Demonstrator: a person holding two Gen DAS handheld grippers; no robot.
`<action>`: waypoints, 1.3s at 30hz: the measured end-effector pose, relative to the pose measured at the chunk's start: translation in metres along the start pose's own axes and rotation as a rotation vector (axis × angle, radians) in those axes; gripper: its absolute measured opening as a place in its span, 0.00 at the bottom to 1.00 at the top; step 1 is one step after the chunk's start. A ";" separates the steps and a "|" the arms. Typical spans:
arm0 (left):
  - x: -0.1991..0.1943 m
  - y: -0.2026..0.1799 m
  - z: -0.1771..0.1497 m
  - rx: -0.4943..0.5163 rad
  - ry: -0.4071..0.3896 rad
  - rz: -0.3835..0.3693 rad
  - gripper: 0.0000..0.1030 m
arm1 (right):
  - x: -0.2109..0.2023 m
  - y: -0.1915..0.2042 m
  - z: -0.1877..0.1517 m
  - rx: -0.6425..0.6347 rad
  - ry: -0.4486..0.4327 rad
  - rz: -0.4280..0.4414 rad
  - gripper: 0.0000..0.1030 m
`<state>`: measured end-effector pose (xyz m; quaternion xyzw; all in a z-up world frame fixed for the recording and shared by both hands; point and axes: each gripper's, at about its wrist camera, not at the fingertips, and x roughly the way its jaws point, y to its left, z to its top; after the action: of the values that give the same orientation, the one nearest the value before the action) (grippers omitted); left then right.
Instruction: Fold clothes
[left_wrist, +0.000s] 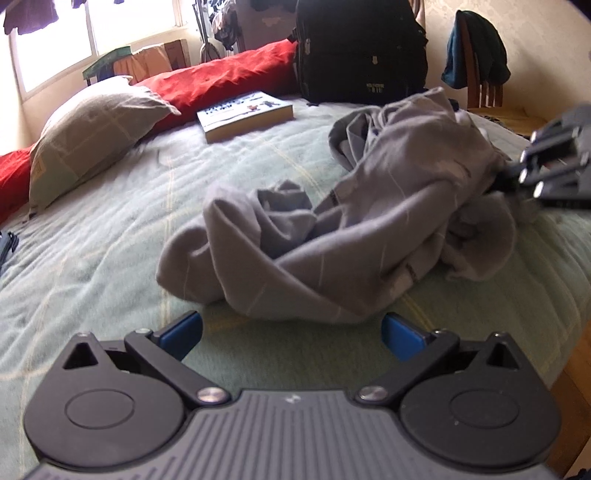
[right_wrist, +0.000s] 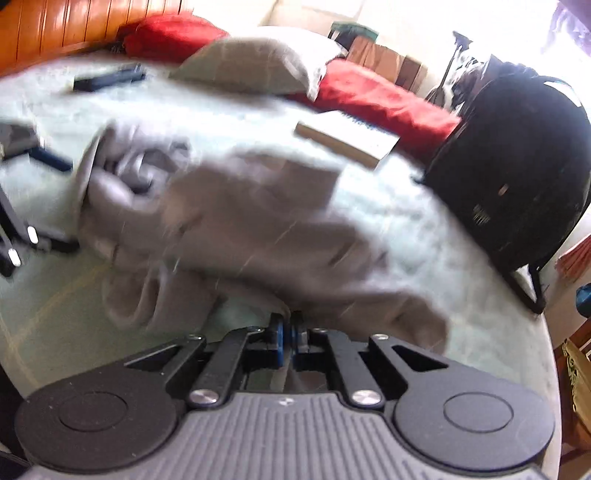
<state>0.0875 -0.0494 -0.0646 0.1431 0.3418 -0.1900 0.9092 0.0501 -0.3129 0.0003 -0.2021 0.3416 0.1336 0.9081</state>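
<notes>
Crumpled in a heap on the pale green bedspread (left_wrist: 92, 236): a grey garment (left_wrist: 369, 229); left gripper (left_wrist: 291, 332) spread wide just short of its near edge, touching nothing; right gripper (right_wrist: 287, 334) pressed together, pinching a fold of the grey cloth, view blurred; beyond, a book (left_wrist: 243, 114), a grey pillow (left_wrist: 88, 133), a black backpack (left_wrist: 362, 48).

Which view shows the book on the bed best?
The left wrist view. There the book lies sharp and whole on the bedcover, cover and page edges visible, beyond the grey garment. The right wrist view shows the book only as a motion-blurred pale slab behind the garment.
</notes>
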 end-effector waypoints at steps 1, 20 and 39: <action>0.001 -0.002 0.001 0.017 0.003 -0.004 0.99 | -0.006 -0.006 0.006 -0.007 -0.020 -0.008 0.06; 0.018 0.012 0.059 0.077 -0.137 0.153 0.99 | 0.044 -0.094 0.086 0.081 -0.076 0.051 0.06; 0.063 0.076 0.119 -0.076 -0.121 0.256 1.00 | 0.109 -0.158 0.095 0.356 -0.021 -0.016 0.31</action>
<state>0.2324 -0.0437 -0.0114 0.1393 0.2722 -0.0679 0.9497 0.2441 -0.3967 0.0352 -0.0395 0.3489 0.0659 0.9340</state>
